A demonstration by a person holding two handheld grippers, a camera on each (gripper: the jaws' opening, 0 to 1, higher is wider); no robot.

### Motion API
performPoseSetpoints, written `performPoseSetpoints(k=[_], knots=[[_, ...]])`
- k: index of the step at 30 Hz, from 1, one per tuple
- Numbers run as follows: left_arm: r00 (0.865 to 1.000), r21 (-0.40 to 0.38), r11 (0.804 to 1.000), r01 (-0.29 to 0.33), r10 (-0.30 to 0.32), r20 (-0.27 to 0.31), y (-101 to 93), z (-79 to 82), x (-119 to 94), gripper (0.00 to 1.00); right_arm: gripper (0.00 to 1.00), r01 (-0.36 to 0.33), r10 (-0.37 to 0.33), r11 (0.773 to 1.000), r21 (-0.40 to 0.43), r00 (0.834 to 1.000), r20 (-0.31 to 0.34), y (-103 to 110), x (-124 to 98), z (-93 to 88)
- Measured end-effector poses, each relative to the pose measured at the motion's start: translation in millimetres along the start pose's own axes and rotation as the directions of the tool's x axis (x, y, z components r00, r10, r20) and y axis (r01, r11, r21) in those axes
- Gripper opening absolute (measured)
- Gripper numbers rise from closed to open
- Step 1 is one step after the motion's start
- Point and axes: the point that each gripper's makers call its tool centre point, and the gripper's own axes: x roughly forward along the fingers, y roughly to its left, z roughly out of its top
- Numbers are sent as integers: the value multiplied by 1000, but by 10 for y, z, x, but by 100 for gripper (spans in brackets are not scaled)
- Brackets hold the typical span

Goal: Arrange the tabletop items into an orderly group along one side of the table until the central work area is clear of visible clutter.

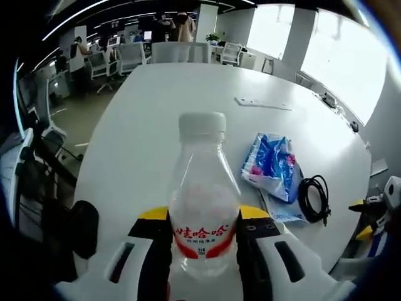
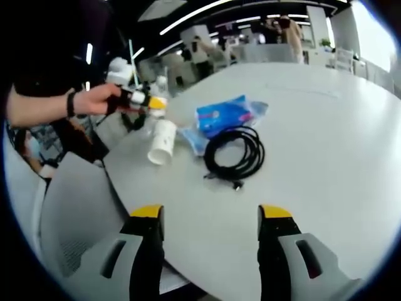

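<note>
Bottle (image 1: 202,207) clamped between left gripper (image 1: 203,229) jaws, held above white bench (image 1: 156,113) near its edge, blue packet (image 1: 272,164) and coiled black cable (image 1: 314,197) lying just beside each other, right gripper (image 2: 212,216) jaws spread apart, holding nothing, over bench edge

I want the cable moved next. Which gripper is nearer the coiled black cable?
Right, probably. The right gripper is open just short of the black cable; the left gripper holds the bottle beyond the blue packet.

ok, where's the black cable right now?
The coiled black cable lies on the white table, just ahead of the open right gripper in the right gripper view, touching the blue packet; the water bottle is further left.
</note>
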Motion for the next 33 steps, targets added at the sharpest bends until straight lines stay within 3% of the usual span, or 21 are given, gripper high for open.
performPoseSetpoints(k=[25,33], knots=[[994,-16,999,-32,34,101,-7,-232,-303,38,59,-19,19,1000,-17,1000,4,82,51,23],[993,72,996,-50,42,110,-74,-313,-359,38,59,-22,22,1000,-22,1000,4,79,46,35]])
